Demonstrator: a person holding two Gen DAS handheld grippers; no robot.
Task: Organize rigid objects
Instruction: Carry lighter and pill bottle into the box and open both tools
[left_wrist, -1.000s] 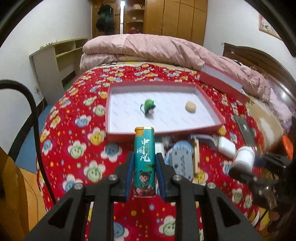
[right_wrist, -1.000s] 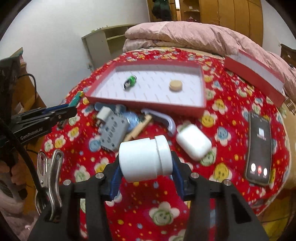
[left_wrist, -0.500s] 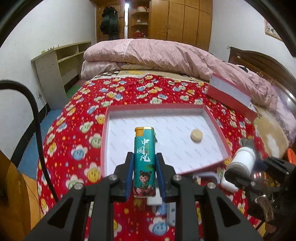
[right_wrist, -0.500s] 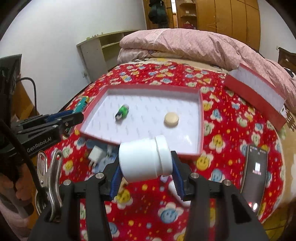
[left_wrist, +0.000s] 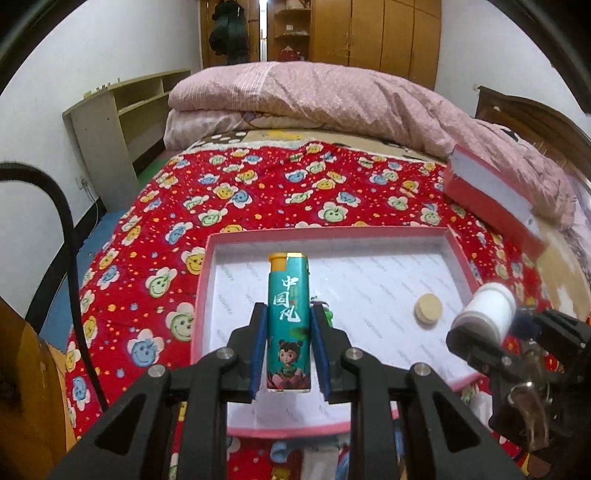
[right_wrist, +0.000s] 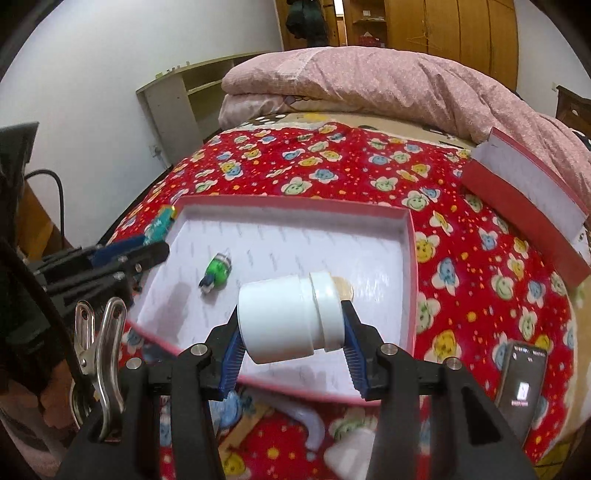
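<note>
Left gripper (left_wrist: 289, 345): jaws closed tight on a teal lighter (left_wrist: 289, 325), upright, orange cap at 12 o'clock. Print on the lighter reads 中国风, cartoon girl below it. It hangs over the near-left part of the pink-rimmed tray (left_wrist: 201, 295).

Right gripper (right_wrist: 291, 338): jaws about half open, clamped on a white jar (right_wrist: 288, 317) lying sideways, lid toward 3 o'clock. Jar sits over the tray's (right_wrist: 412, 258) near half.

In the tray: green toy (right_wrist: 218, 273) at 10 o'clock from the jar, tan round disc (left_wrist: 427, 309) mostly hidden behind the jar lid in the right view.

Phone (right_wrist: 522, 384) at 4 o'clock on the red flower blanket (right_wrist: 332, 166), screen lit, text too small to read. Red box lid (right_wrist: 524, 199) at 2 o'clock, tilted against the pink duvet (right_wrist: 369, 81).

Faint repeating print on the tray liner, unreadable.
</note>
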